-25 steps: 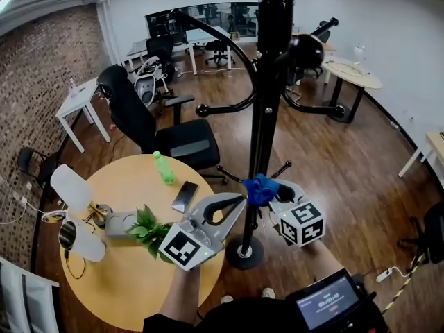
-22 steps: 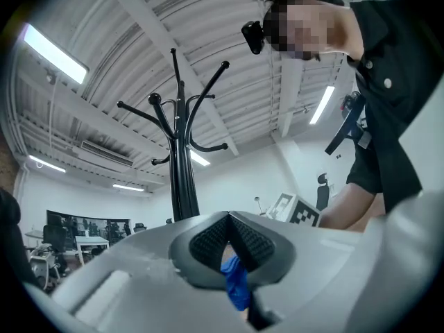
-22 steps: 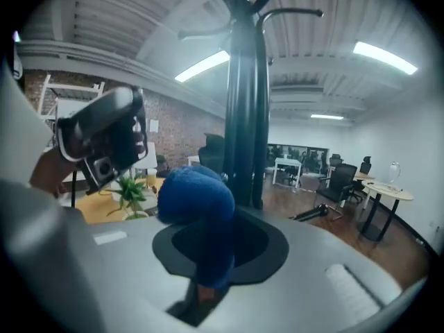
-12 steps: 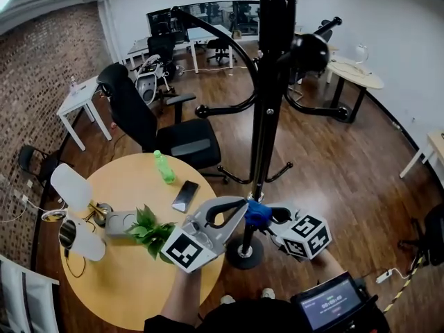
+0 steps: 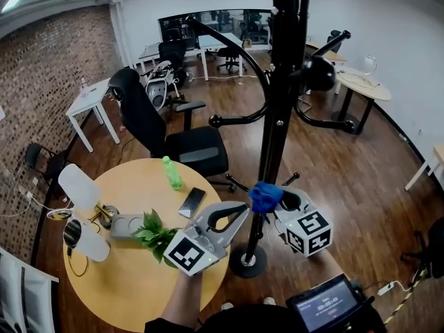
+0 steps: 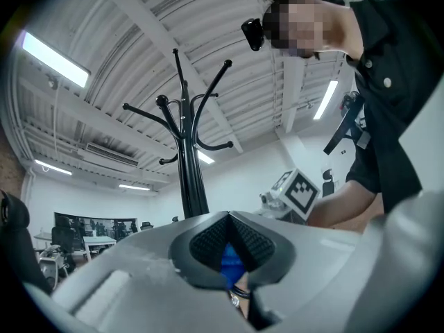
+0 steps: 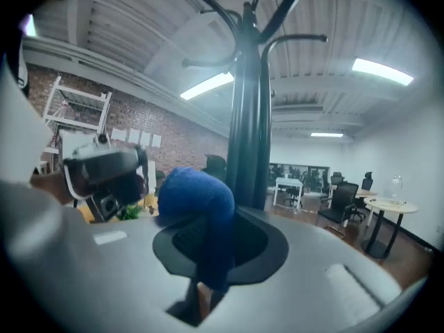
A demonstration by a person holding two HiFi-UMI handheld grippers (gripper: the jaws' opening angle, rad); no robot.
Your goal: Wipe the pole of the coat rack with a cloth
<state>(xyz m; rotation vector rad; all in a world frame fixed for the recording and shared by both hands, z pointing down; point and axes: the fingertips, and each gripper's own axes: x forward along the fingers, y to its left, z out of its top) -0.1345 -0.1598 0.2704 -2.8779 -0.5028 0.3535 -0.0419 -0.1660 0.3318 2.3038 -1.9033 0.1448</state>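
The black coat rack pole (image 5: 274, 148) rises through the middle of the head view from its round base (image 5: 248, 261). A blue cloth (image 5: 263, 195) is pressed against the pole low down, and my right gripper (image 5: 272, 201) is shut on it. In the right gripper view the cloth (image 7: 198, 200) bulges from between the jaws just left of the pole (image 7: 248, 116). My left gripper (image 5: 241, 208) hovers left of the pole, shut with nothing in it. In the left gripper view its pads (image 6: 208, 240) meet, and the pole (image 6: 191, 179) stands beyond.
A round wooden table (image 5: 132, 283) at lower left carries a green bottle (image 5: 171, 173), a phone (image 5: 193, 202), a leafy plant (image 5: 154, 232) and a white lamp (image 5: 80, 187). A black office chair (image 5: 166, 134) stands behind it. Curved hooks (image 5: 239, 116) jut from the rack.
The right gripper slid the blue cloth down the pole, then back up to about where it began. The left gripper stayed shut and almost still.
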